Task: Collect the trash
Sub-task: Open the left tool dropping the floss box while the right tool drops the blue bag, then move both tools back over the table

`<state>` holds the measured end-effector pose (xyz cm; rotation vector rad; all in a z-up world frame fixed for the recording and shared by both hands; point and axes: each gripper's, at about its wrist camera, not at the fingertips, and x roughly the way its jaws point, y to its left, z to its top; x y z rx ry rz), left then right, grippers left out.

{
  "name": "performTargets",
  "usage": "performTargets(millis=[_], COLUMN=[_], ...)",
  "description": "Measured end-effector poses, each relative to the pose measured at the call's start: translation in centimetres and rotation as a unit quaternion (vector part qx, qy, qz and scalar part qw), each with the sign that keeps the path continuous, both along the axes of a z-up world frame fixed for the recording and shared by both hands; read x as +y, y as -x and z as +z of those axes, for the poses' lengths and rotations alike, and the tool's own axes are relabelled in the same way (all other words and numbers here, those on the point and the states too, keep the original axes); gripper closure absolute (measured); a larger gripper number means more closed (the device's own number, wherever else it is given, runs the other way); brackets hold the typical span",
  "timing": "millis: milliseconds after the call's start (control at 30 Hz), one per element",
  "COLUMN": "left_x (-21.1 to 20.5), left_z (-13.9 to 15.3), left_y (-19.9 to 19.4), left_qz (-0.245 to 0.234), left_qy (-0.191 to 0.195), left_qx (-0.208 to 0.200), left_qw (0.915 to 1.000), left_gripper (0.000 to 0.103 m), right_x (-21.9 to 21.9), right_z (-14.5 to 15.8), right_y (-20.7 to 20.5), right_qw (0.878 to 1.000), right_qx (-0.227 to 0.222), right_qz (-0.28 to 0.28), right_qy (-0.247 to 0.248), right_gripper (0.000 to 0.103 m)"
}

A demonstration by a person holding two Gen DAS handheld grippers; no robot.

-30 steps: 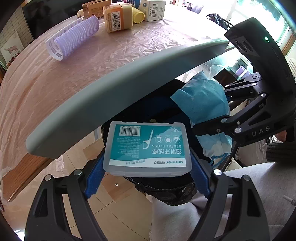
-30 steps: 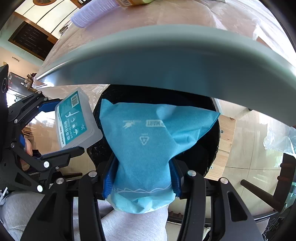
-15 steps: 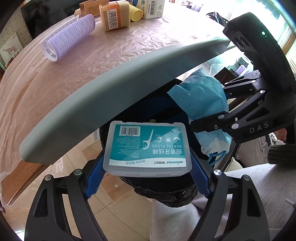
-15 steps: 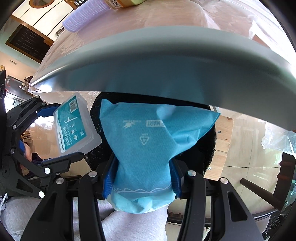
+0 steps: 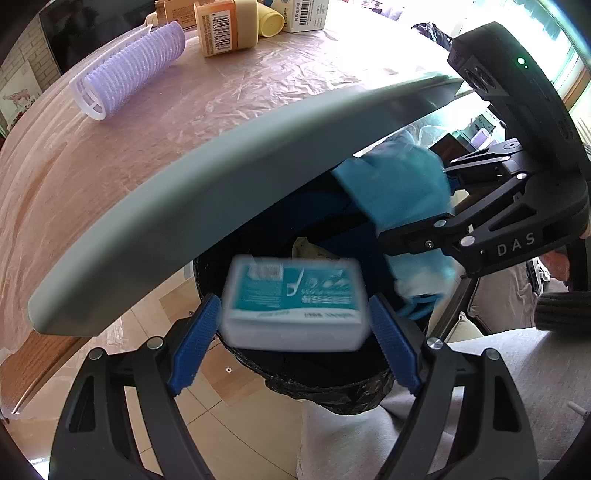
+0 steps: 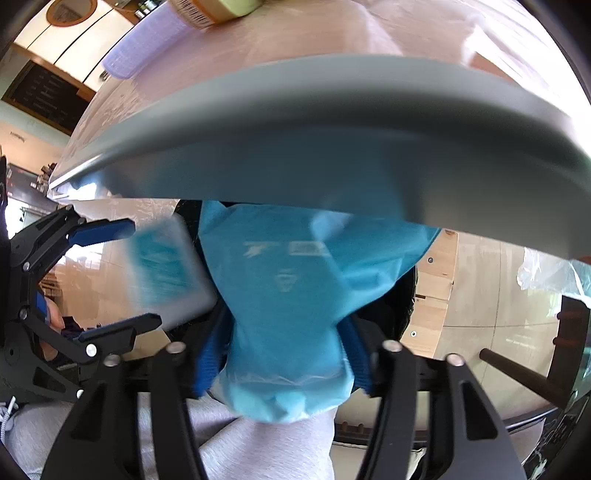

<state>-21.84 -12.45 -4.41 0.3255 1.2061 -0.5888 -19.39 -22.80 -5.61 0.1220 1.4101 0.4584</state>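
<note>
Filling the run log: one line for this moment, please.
left gripper: open, blurred white dental-floss box loose between pads | right gripper: jaws just opening, crumpled blue bag between | below: black-lined bin

The table (image 5: 207, 122) is round, with a thick grey edge, and a thin, wrinkled, clear plastic sheet (image 5: 295, 81) covers its wooden top. In the left wrist view, a lilac hair roller (image 5: 127, 70) lies on its side at about 10 o'clock. At 12 o'clock stands an orange box with a barcode (image 5: 221, 27), and a pale yellow cup (image 5: 271, 22) lies just beside it. A white carton (image 5: 306, 14) is behind them, and a brown carton (image 5: 171, 11) is at 11 o'clock.
</note>
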Motion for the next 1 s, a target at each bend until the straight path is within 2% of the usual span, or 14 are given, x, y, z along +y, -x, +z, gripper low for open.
performTargets(millis=[67,333,400,500,600,667,700,767,800,867,900,967,1000], left_x=[0.0,0.2,0.4,0.9,1.7,1.7,1.8,2.0,2.1,2.4,2.5,2.6,2.6], left_z=[0.0,0.2,0.6,1.8,4.7,7.4,8.8,12.0,13.4,16.1,16.9,18.1,18.4], left_y=[0.0,-0.4,-0.1,0.8,1.9,2.4,2.4,1.9,1.5,0.1,-0.6,-2.8,-3.9], left_qz=[-0.002,0.003,0.002,-0.001,-0.010,-0.021,-0.026,-0.022,-0.015,0.018,0.032,0.065,0.079], left_qy=[-0.002,0.008,0.013,0.021,0.046,0.067,0.072,0.082,0.088,0.103,0.109,0.118,0.120], left_qx=[0.002,0.023,0.027,0.024,0.015,-0.006,-0.022,-0.077,-0.103,-0.164,-0.181,-0.205,-0.210], left_qw=[1.0000,0.9997,0.9995,0.9995,0.9988,0.9975,0.9968,0.9934,0.9907,0.9810,0.9769,0.9693,0.9672], left_gripper=[0.020,0.020,0.020,0.020,0.020,0.019,0.014,0.007,0.003,0.002,0.002,0.002,0.002], right_x=[-0.1,0.2,0.0,-0.4,-0.7,-1.3,-2.0,-2.8,-3.2,-3.8,-4.0,-4.2,-4.1], right_z=[-0.2,0.4,1.0,2.6,5.6,9.1,10.5,14.6,16.5,19.3,20.4,21.1,20.9], right_y=[0.0,0.4,0.9,2.1,3.4,4.1,4.1,4.0,3.9,3.8,3.5,2.3,1.0], right_qw=[1.000,1.000,1.000,1.000,0.999,0.997,0.995,0.983,0.973,0.945,0.929,0.913,0.913], right_qx=[0.005,0.004,-0.001,-0.014,-0.032,-0.076,-0.098,-0.183,-0.232,-0.323,-0.363,-0.394,-0.390], right_qz=[-0.010,-0.004,-0.001,0.011,0.025,0.031,0.029,0.006,-0.015,-0.057,-0.074,-0.103,-0.119], right_qy=[-0.005,0.001,0.003,0.009,0.005,-0.008,-0.008,-0.002,0.004,0.005,0.003,0.016,0.032], right_gripper=[0.034,0.031,0.028,0.027,0.026,0.023,0.018,0.010,0.004,0.004,0.004,0.004,0.004])
